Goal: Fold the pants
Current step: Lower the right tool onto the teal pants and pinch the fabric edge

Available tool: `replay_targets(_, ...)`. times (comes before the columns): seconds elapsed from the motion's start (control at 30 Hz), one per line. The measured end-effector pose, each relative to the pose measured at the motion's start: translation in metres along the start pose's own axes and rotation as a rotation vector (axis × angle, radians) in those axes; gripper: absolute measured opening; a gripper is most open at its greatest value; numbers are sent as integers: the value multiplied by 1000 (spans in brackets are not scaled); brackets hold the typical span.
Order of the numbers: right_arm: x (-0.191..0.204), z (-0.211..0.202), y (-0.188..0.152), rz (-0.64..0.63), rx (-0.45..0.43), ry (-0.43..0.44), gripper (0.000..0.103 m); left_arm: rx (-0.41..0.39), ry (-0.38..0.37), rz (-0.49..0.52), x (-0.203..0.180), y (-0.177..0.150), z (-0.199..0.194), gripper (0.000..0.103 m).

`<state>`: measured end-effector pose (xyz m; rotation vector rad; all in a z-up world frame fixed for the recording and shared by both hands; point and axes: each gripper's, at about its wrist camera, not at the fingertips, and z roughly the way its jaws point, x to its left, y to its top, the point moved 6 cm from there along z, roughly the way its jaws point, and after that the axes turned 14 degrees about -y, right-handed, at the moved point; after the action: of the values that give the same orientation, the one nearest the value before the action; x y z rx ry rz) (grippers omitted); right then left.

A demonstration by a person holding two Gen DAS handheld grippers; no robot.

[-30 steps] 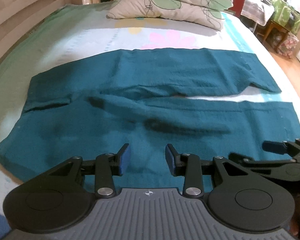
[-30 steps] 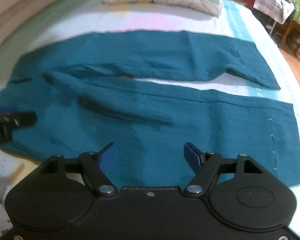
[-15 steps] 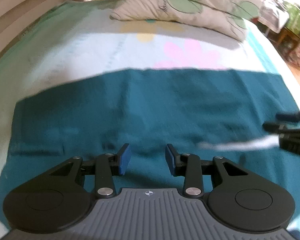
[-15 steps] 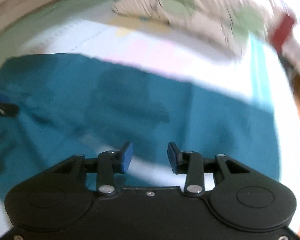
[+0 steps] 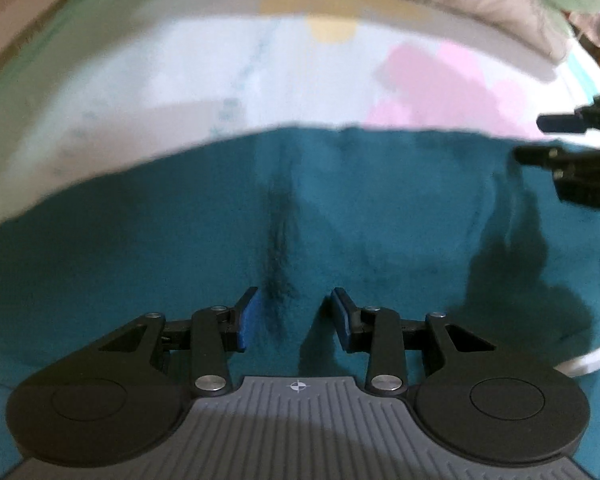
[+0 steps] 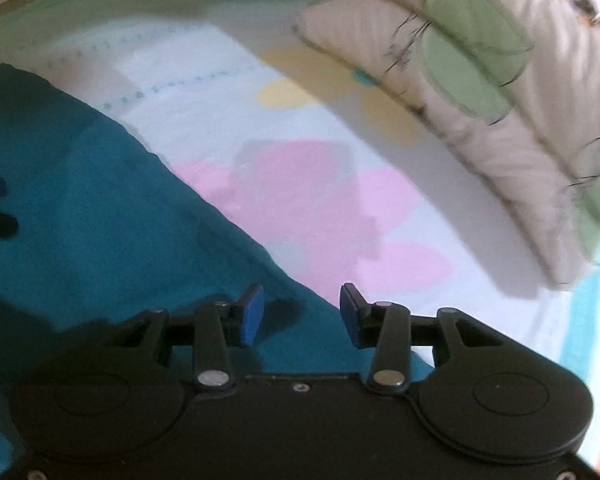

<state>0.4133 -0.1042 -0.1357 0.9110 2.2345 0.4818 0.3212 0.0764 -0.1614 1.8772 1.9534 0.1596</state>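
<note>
A bed with a pale sheet (image 5: 172, 92) printed with pink and yellow flowers carries teal pants (image 5: 180, 240) spread flat beneath and ahead of both tongs. Beyond the tongs, past the pants' far edge, lie leaf-patterned pillows (image 6: 500, 92).

The pants (image 5: 180, 248) lie on the bed (image 5: 204, 92); the pillows (image 6: 500, 92) rest behind them at its head.
</note>
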Motion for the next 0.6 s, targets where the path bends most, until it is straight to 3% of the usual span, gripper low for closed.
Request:
replay_targets(0.17, 0, 27, -4, -56, 35, 60, 56, -20, 4, 20, 1, -6, 4, 37)
replay_targets(0.23, -4, 30, -4, -36, 36, 87, 62, -25, 13, 30, 0, -8, 4, 37)
replay_targets(0.33, -11, 38, -3, 28, 89, 174, 61, -28, 21, 40, -3, -7, 3, 37)
replay_targets(0.37, -13, 39, -3, 68, 110, 211, 52, -28, 18, 42, -3, -7, 2, 37)
replay_targets(0.4, -15, 37, -5, 106, 112, 237, 37, -27, 11, 41, -2, -6, 1, 36)
replay_targets(0.43, -16, 34, -7, 110, 101, 228, 22, -23, -6, 33, -2, -6, -1, 36)
replay_targets(0.47, -17, 32, -8, 104, 91, 222, 13, -19, -25, 22, 0, -2, -2, 36)
replay_targets(0.6, -18, -1, -18, 120, 19, 220, 12, -42, -112, -50, -1, 9, -22, 36)
